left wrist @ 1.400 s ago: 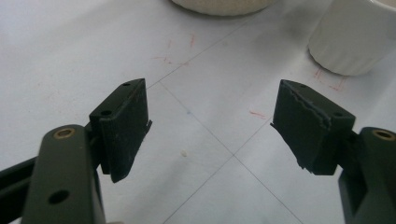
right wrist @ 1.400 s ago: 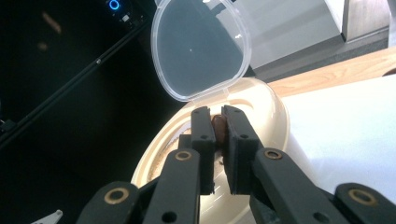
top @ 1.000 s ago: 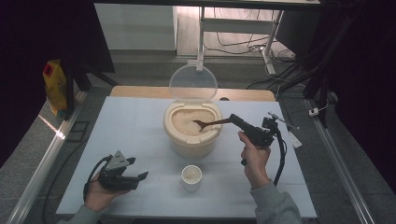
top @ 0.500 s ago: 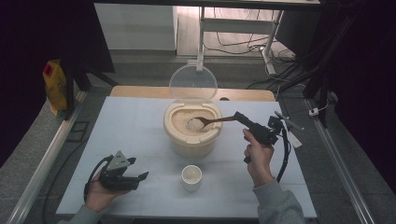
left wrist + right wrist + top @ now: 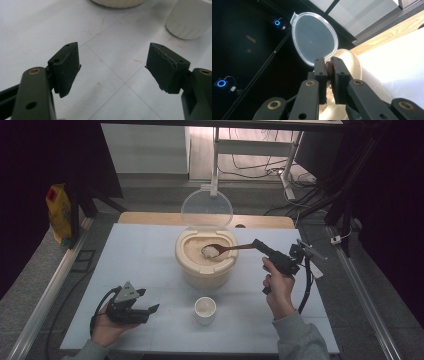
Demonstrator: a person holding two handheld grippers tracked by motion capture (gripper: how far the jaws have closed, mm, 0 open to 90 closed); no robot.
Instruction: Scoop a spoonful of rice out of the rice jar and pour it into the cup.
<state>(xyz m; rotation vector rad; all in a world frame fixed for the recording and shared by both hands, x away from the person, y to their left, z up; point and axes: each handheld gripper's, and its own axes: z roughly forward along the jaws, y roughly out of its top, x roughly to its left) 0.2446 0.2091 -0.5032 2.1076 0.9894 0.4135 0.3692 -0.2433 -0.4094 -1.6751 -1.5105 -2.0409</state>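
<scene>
A cream rice container (image 5: 205,262) with its clear lid (image 5: 206,210) hinged up stands mid-table, rice inside. My right gripper (image 5: 258,244) is shut on the handle of a brown wooden spoon (image 5: 227,249); the spoon's bowl holds a heap of rice (image 5: 210,251) just above the rice in the container. In the right gripper view the jaws pinch the spoon handle (image 5: 328,69) with the lid (image 5: 313,41) behind. My left gripper (image 5: 150,309) rests low on the table at front left, open and empty; its pads (image 5: 66,67) frame bare table. A small white cup (image 5: 205,309) stands in front of the container.
The white table top (image 5: 140,260) has a wooden strip along its far edge. A yellow bag (image 5: 59,212) sits off the table at far left. Metal rails run along both sides. The cup (image 5: 190,17) stands close to the left gripper's right jaw.
The right hand has lifted the spoon out of the rice with a heap on it and drawn back a little. The left gripper has stayed put.
</scene>
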